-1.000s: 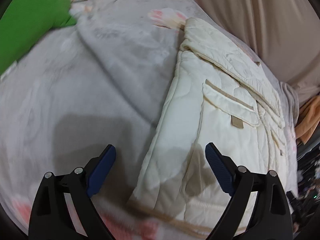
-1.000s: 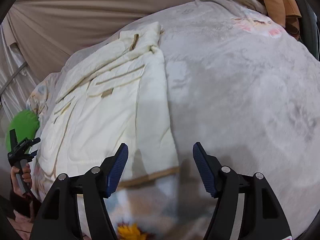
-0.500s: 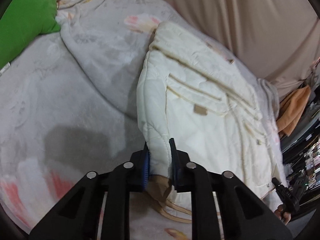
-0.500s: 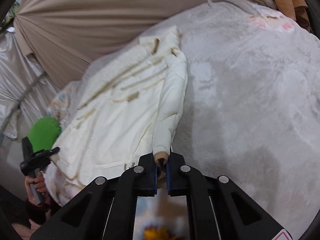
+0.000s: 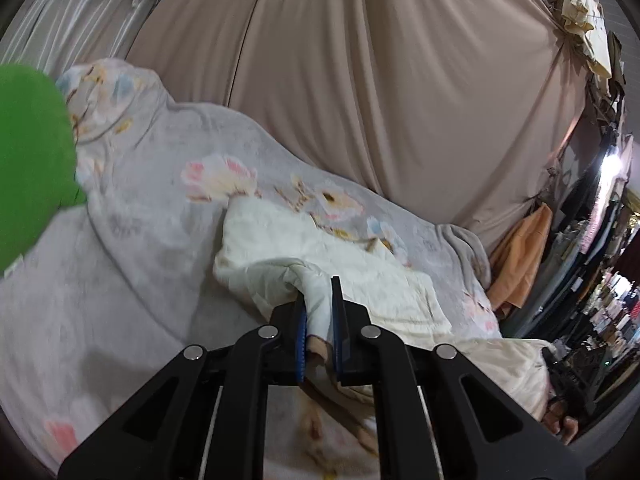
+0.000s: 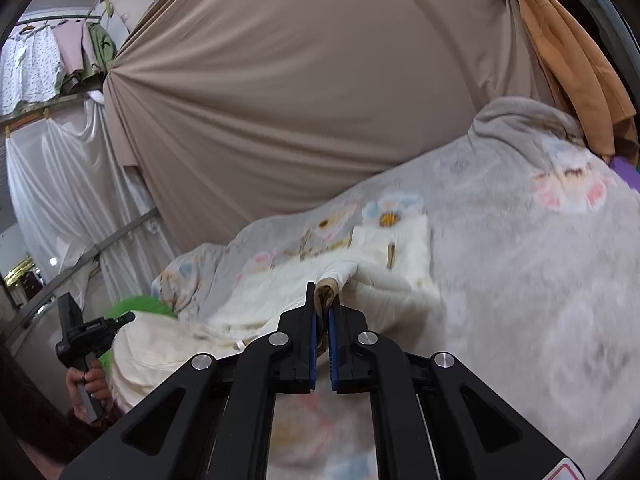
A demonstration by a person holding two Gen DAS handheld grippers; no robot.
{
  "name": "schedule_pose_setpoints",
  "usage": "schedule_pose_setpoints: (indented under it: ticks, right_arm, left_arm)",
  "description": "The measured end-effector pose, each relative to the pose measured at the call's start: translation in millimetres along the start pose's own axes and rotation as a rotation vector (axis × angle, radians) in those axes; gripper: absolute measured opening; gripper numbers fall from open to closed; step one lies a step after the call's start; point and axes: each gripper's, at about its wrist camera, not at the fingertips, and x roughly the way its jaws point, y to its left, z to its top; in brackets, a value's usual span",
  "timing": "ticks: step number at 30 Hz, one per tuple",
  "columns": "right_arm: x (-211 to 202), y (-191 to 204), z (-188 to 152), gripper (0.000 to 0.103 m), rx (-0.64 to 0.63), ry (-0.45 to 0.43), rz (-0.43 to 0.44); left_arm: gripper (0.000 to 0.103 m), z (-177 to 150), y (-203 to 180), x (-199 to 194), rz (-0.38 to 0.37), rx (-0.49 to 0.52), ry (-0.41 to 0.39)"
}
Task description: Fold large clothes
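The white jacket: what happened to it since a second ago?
Both grippers closed on the cream jacket's bottom corners, left gripper and right gripper, and lifted that end up off the grey flowered blanket. Its far end and the blanket stayed put.

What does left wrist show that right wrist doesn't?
Left wrist only: left tongs shut on the jacket edge, plus cluttered shelves far right.

Right wrist only: right tongs shut on the tan hem, the hand holding the other tool, and hung laundry top left.

Both: cream jacket on the floral blanket, beige curtain, orange cloth, green pillow.
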Motion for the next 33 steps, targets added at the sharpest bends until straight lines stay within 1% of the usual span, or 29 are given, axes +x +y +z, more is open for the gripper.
schedule_pose_setpoints:
  ticks: [2,4,8,9,11,12,15,16,18,19,22,25,26,27,28,29,30,31,32,33]
  right_arm:
    - [25,-5,20,0.004,0.016,-0.001,-0.010]
    - [61,-10,40,0.004,0.031,0.015,-0.028]
    - [137,-20,68,0.004,0.012,0.057,-0.103]
    - [160,-25,74,0.005,0.019,0.074,-0.121]
    - [198,-35,78,0.005,0.032,0.109,-0.158]
    - [219,-43,78,0.005,0.039,0.133,-0.179]
    - [278,-74,68,0.005,0.054,0.222,-0.265]
    - [294,-86,63,0.005,0.062,0.252,-0.286]
    - [323,-106,48,0.005,0.066,0.307,-0.321]
    - [333,-113,41,0.004,0.070,0.326,-0.327]
    - [334,-114,37,0.004,0.070,0.315,-0.328]
    - [307,-103,49,0.008,0.066,0.262,-0.299]
    - [293,-98,54,0.011,0.066,0.235,-0.277]
    - [277,-92,58,0.016,0.063,0.209,-0.252]
    - [262,-87,61,0.019,0.057,0.186,-0.230]
    - [249,-81,61,0.036,0.050,0.164,-0.231]
    - [232,-76,61,0.055,0.034,0.125,-0.259]
    - [218,-71,59,0.057,0.017,0.093,-0.274]
    - [206,-67,55,0.057,-0.006,0.081,-0.271]
    - [199,-64,50,0.057,-0.019,0.087,-0.277]
  left_arm:
    - [0.008,18,0,25,0.020,0.010,0.000]
    - [0.009,34,3,61,0.055,0.015,0.019]
    - [0.009,53,10,144,0.204,0.066,0.068]
    - [0.009,55,14,163,0.228,0.070,0.090]
    - [0.009,57,25,205,0.274,0.074,0.146]
    - [0.009,57,32,229,0.298,0.072,0.187]
    - [0.010,47,53,278,0.344,0.067,0.275]
    - [0.011,42,57,292,0.363,0.077,0.291]
    - [0.013,35,59,309,0.384,0.102,0.297]
    - [0.013,32,58,312,0.395,0.115,0.288]
    - [0.013,32,56,312,0.408,0.128,0.275]
    - [0.015,44,56,291,0.359,0.081,0.263]
    - [0.021,50,54,278,0.328,0.068,0.243]
    - [0.031,54,52,267,0.295,0.059,0.225]
    - [0.036,58,49,252,0.245,0.046,0.204]
    - [0.055,61,47,239,0.225,0.038,0.181]
    - [0.074,64,45,224,0.244,0.036,0.140]
    - [0.077,66,42,207,0.274,0.047,0.075]
    - [0.077,67,38,193,0.295,0.072,0.024]
    - [0.080,67,35,184,0.317,0.101,0.008]
